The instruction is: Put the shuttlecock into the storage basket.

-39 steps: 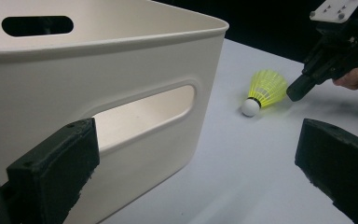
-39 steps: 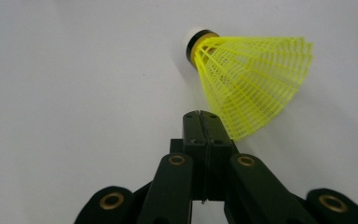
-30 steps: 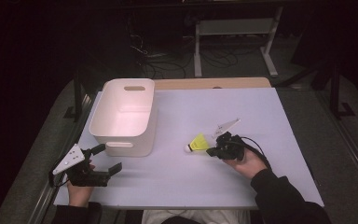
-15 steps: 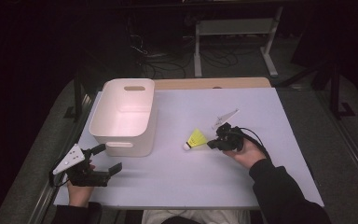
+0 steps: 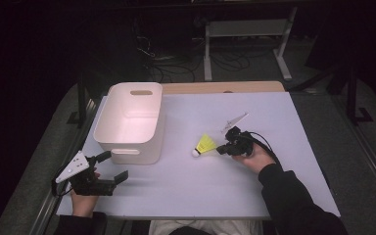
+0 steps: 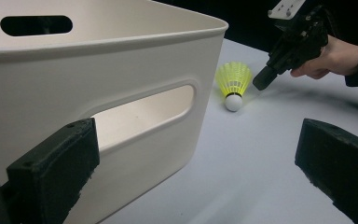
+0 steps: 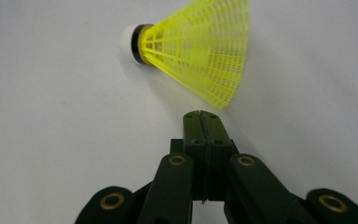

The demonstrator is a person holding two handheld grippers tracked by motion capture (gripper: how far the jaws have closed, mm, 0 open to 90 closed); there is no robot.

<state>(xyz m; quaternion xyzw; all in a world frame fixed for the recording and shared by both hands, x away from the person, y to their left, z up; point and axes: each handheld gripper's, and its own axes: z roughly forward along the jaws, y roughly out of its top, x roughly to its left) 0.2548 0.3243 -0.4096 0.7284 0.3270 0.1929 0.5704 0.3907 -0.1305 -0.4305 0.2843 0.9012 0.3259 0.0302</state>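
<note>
A yellow shuttlecock (image 5: 204,145) with a white cork lies on its side on the white table (image 5: 200,191), right of the white bin (image 5: 133,151). My right gripper (image 5: 220,149) is shut, its jaws pressed together with nothing between them. Its tip rests low on the table just behind the skirt's rim. In the right gripper view the shuttlecock (image 7: 200,51) lies just beyond the shut tips (image 7: 201,116). My left gripper (image 5: 113,167) stands open near the front left, at the bin's near corner, holding nothing. The left gripper view looks past the open jaws (image 6: 200,154) at the bin (image 6: 74,93), the shuttlecock (image 6: 233,81) and the right gripper (image 6: 259,85).
The bin has handle slots and looks empty inside. A wooden strip (image 5: 225,87) runs along the table's far edge. Beyond it, in the dark, stand a metal frame (image 5: 245,29) and cables on the floor. Bare tabletop lies between the two hands.
My right gripper has shifted a little away from the front edge, staying shut at the shuttlecock's skirt. The shuttlecock has edged slightly left. My left gripper has not moved.
</note>
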